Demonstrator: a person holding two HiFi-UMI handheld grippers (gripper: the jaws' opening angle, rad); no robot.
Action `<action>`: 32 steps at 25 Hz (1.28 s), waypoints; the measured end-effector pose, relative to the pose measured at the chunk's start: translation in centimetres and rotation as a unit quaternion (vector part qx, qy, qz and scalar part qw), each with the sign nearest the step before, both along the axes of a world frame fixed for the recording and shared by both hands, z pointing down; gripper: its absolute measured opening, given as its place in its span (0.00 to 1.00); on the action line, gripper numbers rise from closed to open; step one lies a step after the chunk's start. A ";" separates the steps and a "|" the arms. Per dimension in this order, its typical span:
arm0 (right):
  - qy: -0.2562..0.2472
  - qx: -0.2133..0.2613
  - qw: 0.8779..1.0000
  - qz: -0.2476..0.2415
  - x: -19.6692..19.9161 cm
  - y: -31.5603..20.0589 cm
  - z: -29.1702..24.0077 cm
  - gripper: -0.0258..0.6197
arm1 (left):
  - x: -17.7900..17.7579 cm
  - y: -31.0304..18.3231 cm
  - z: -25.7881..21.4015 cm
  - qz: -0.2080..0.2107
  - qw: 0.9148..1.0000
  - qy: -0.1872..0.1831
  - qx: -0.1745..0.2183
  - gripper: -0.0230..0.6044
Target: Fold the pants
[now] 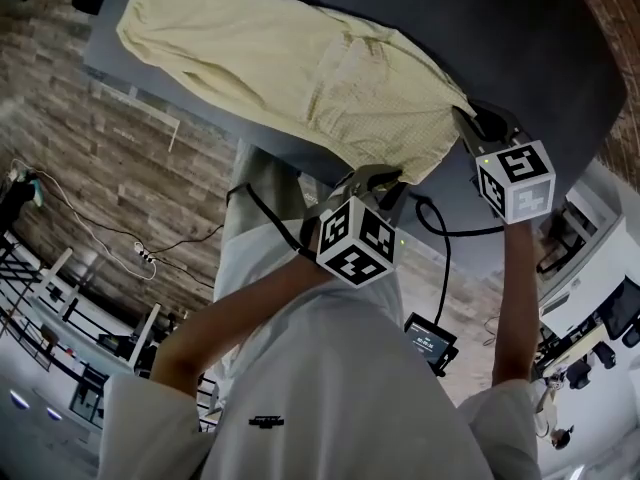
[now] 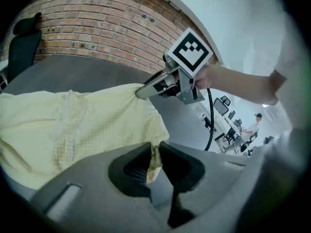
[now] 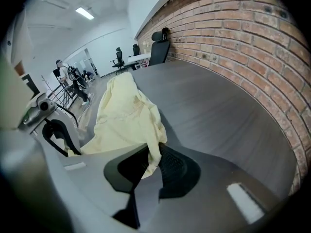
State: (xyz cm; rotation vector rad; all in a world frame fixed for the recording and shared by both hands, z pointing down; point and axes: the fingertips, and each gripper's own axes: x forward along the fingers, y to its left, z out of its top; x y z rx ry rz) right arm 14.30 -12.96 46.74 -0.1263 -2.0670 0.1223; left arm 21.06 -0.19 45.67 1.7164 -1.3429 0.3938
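the pale yellow pants point(image 1: 290, 73) are spread on the dark table point(image 1: 540, 38). one end is pinched at its two corners by the left gripper point(image 1: 385, 180) and the right gripper point(image 1: 478, 125), both clamped on cloth.

Pale yellow, finely checked pants point(image 1: 300, 68); dark grey table point(image 1: 530, 18); red-brown brick wall point(image 2: 112, 28) with pale mortar lines

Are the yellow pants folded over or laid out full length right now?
Laid out: the pants stretch full length along the table, with left gripper and right gripper pinching one end.
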 end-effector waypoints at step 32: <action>-0.066 0.034 0.996 -0.055 -19.9 9.4 -8.1 0.13 | -20.0 9.1 -6.3 -0.162 0.986 -0.003 0.038 0.12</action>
